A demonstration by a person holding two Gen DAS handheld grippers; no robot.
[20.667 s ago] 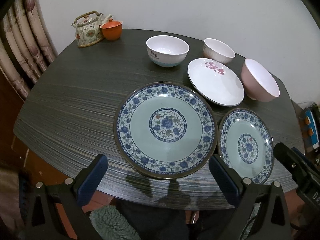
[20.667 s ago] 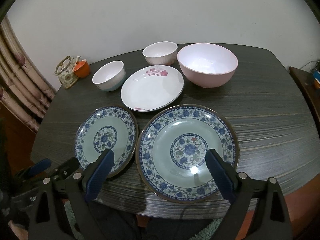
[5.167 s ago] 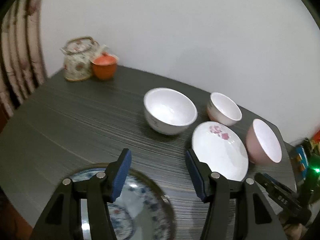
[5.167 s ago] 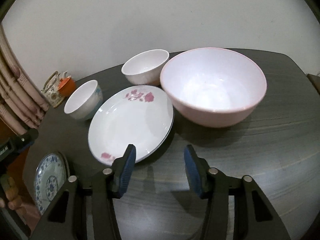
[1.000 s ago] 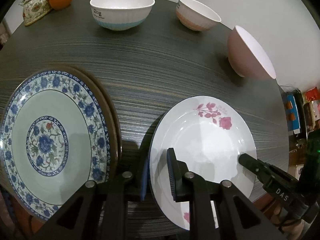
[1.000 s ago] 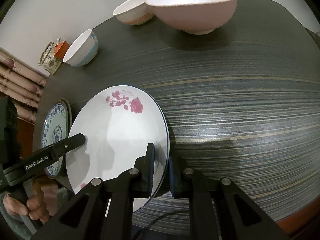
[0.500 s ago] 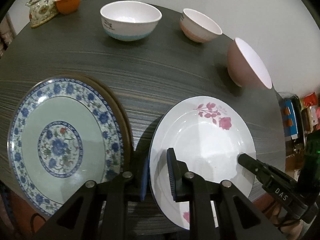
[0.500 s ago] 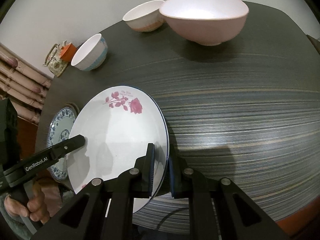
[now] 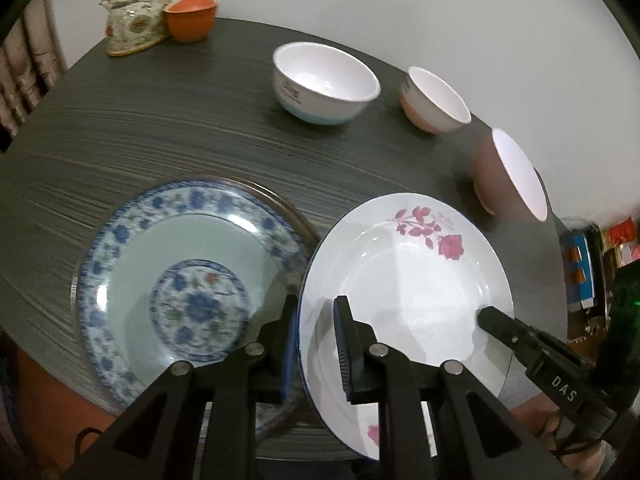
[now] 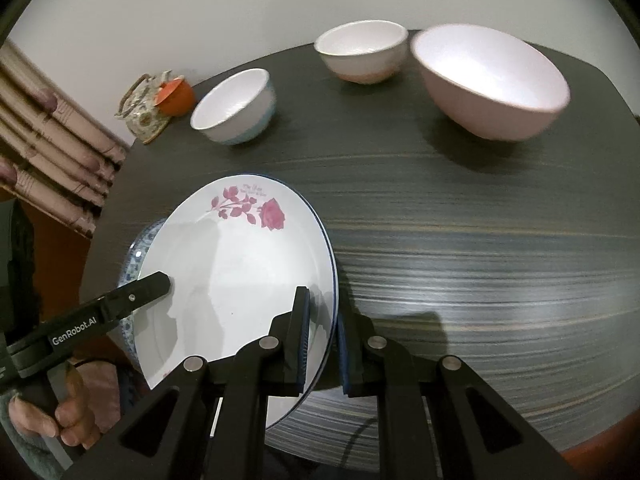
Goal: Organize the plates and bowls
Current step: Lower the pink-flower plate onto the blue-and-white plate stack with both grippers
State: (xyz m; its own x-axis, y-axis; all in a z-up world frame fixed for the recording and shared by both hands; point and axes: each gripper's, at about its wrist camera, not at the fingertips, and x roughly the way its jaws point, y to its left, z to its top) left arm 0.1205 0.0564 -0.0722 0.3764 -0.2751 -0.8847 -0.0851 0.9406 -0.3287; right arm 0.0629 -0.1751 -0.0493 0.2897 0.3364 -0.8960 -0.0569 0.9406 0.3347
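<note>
Both claws clamped on rose plate: left claw on left rim, right claw on right rim. Dark striped table, white wall, curtain far left.

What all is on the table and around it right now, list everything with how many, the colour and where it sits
White rose plate: one, white with pink roses, held over the table's near edge, clamped on both sides.
Blue floral plates: two stacked, blue and pale green, near left.
Blue-based bowl: one, white, middle back.
Small pink-based bowl: one, white, back right.
Large pink bowl: one, far right.
Teapot: one, floral, far left corner.
Orange lidded cup: one, touching the teapot.
Table: one, dark striped.
Curtain: pinkish, left.
Left gripper: shut on the plate's left rim.
Right gripper: shut on the plate's right rim.
Hand: one, holding the left gripper.
</note>
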